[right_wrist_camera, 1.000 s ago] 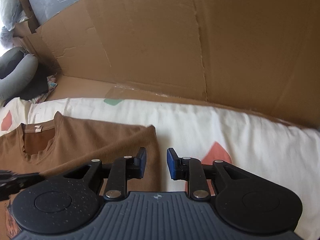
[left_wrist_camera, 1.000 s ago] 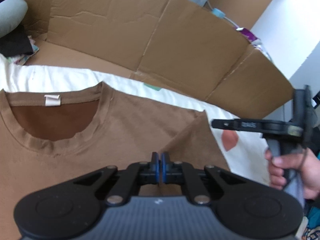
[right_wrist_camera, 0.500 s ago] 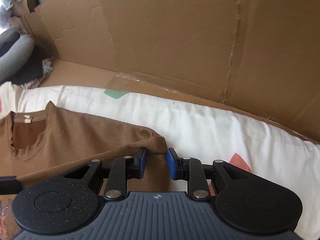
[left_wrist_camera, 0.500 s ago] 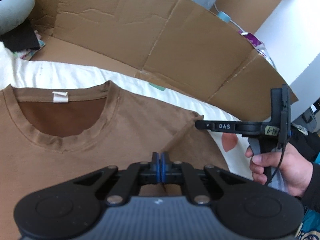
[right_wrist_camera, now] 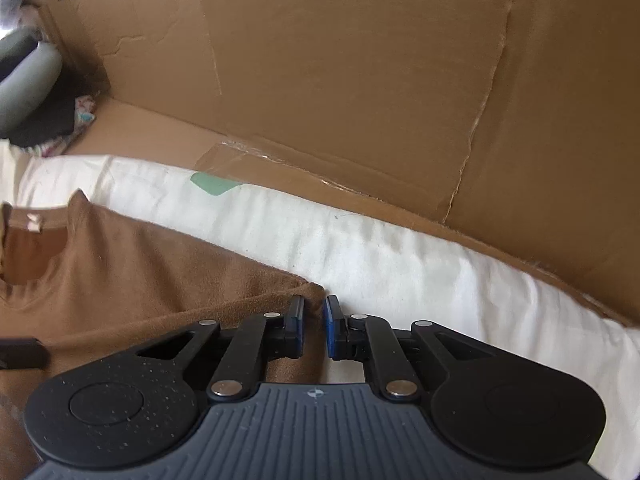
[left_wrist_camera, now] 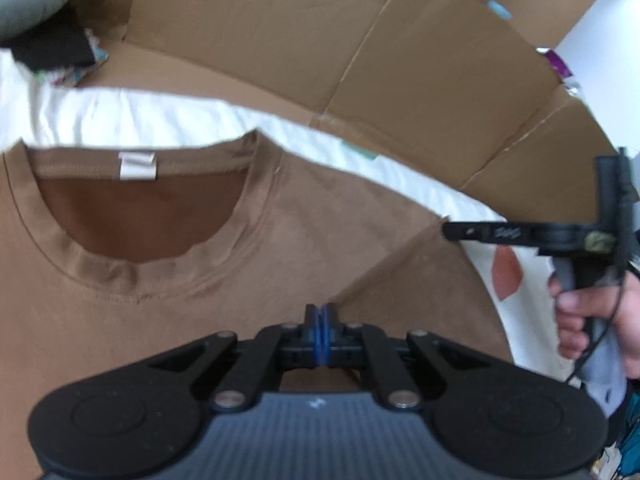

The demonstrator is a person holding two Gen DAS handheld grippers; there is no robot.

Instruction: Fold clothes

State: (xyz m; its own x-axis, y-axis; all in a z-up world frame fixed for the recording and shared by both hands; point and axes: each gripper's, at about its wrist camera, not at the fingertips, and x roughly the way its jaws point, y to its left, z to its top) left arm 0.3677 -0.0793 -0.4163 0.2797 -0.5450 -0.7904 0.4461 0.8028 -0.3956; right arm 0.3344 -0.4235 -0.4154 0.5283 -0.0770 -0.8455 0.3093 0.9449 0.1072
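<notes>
The brown T-shirt lies flat on a white sheet. The left gripper has its jaws pinched together over the shirt. The right gripper has been closing; its jaws are narrow, with the sleeve corner between them. Only the left view shows the hand.

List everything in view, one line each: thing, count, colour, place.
T-shirt: one, brown, flat on the sheet, neck opening toward the cardboard.
Neck label: one, white, inside the collar.
Sheet: one, white with red and green patches, under the shirt.
Cardboard: brown panels, standing behind the sheet.
Cushion: one, grey, far left corner.
Left gripper: black, blue pads, shut.
Right gripper: black, jaws just closing around the shirt's shoulder corner.
Hand: one, holding the right gripper.
</notes>
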